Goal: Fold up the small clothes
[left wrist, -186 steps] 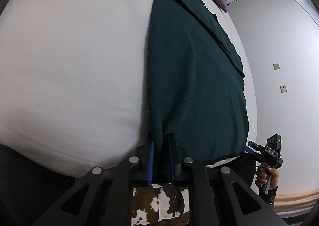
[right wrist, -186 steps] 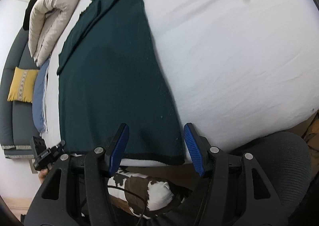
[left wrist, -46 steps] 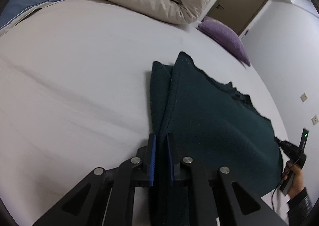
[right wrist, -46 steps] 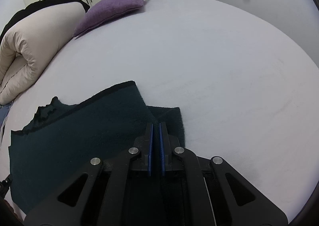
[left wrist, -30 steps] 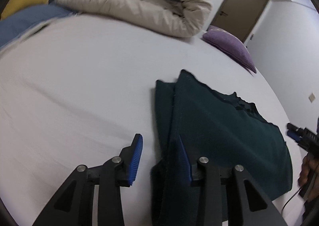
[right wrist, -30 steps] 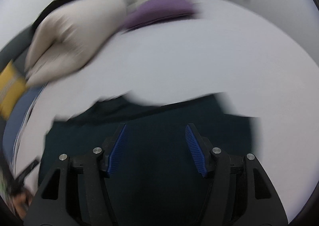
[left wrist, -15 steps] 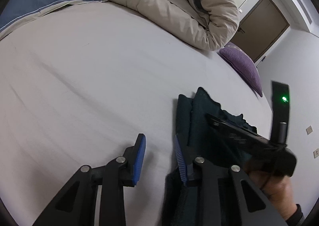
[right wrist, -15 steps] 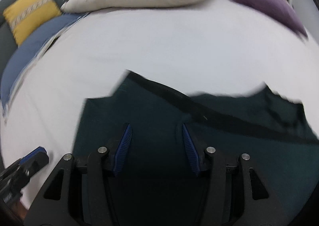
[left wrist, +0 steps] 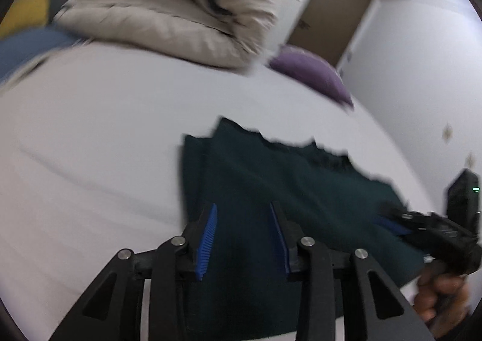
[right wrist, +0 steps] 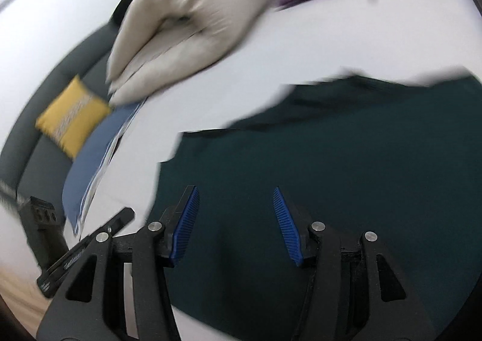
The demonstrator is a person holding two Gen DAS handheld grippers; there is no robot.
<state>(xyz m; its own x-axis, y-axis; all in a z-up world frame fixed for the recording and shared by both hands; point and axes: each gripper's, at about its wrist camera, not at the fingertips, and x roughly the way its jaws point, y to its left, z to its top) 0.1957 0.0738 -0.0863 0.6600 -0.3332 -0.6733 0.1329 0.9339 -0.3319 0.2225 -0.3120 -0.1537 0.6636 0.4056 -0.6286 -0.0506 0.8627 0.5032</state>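
Observation:
A dark green garment (left wrist: 271, 184) lies folded over on the white bed (left wrist: 90, 130); it also shows in the right wrist view (right wrist: 331, 166). My left gripper (left wrist: 244, 208) is open and empty above its left part. My right gripper (right wrist: 235, 193) is open and empty above its left half, and it shows at the right edge of the left wrist view (left wrist: 427, 229), held by a hand. The left gripper shows in the right wrist view at the lower left (right wrist: 87, 247). Both views are motion-blurred.
A rolled beige duvet (left wrist: 168, 10) and a purple pillow (left wrist: 310, 73) lie at the far side of the bed. A yellow cushion (right wrist: 72, 118) and a blue pillow (right wrist: 93, 154) sit on a grey sofa at the left. A brown door (left wrist: 331, 10) is beyond.
Both grippers let go of the garment after folding it over and have opened. The left gripper has shifted right over the garment; the right gripper has swung left across it.

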